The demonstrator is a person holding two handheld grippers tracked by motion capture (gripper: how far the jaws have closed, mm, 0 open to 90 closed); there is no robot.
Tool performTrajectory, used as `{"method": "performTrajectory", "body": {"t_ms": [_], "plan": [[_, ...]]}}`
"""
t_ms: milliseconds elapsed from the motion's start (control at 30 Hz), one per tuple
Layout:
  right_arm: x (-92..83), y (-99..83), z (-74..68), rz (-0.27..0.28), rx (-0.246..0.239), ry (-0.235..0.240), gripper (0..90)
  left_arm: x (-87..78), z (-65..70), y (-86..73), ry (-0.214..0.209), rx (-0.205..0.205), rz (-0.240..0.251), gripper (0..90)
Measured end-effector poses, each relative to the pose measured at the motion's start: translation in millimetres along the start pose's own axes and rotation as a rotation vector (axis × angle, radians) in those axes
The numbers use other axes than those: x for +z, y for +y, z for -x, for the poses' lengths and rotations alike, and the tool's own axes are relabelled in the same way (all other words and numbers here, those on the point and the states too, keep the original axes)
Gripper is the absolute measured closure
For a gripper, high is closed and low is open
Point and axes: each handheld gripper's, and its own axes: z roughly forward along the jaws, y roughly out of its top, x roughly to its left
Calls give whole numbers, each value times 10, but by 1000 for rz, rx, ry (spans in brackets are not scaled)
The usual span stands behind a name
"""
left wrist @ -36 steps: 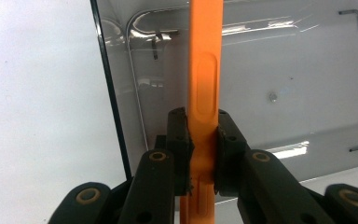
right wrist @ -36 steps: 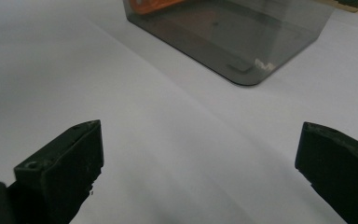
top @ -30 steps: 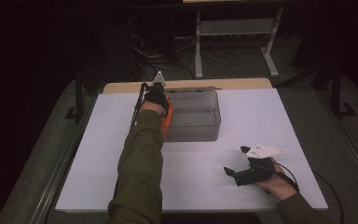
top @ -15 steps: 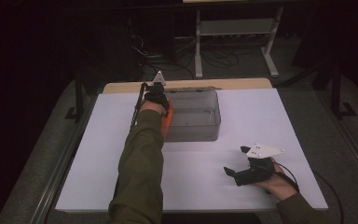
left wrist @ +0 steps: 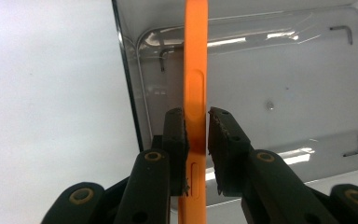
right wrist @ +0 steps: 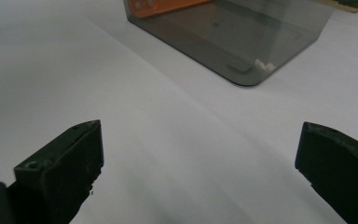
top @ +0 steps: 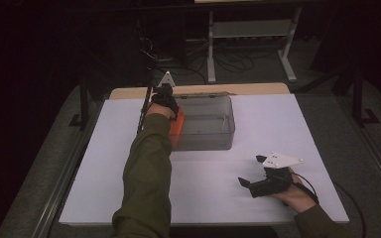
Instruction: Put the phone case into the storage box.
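Note:
A thin orange slab (left wrist: 195,56), shaped like a phone case with slot-like side buttons, stands on edge inside a clear grey plastic bin (left wrist: 307,93), close to one of its walls. My left gripper (left wrist: 196,123) points down into the bin, and its pads press on both faces of the slab. In the high view the left gripper (top: 166,101) is over the bin's (top: 213,136) left end, and the orange slab (top: 177,130) shows beside the sleeve. My right gripper (top: 248,184) rests on the white table near the front right, open and holding nothing. Its jaws (right wrist: 200,144) face the bin (right wrist: 242,42).
The bin sits at the back middle of the white table (top: 94,178), with a wooden strip (top: 258,89) behind it. A metal frame (top: 248,34) and cables stand on the dark floor beyond. The table ends close behind the right hand.

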Motion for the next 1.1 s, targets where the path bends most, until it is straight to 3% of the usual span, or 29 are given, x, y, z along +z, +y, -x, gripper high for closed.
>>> {"method": "performTrajectory", "body": {"t_ms": [267, 733, 900, 1100], "plan": [[-6, -5, -3, -4, 1, -3, 5, -122, 36, 30, 1, 20, 20, 762], [-32, -24, 24, 2, 10, -10, 5, -386, 22, 68, -57, 77, 83, 731], [-28, -29, 21, -3, 6, -16, 5, -419, -17, 58, -72, 133, 110, 695], [-36, -33, 13, -10, -2, -28, 5, -432, -20, 28, -120, 217, 145, 613]]}}
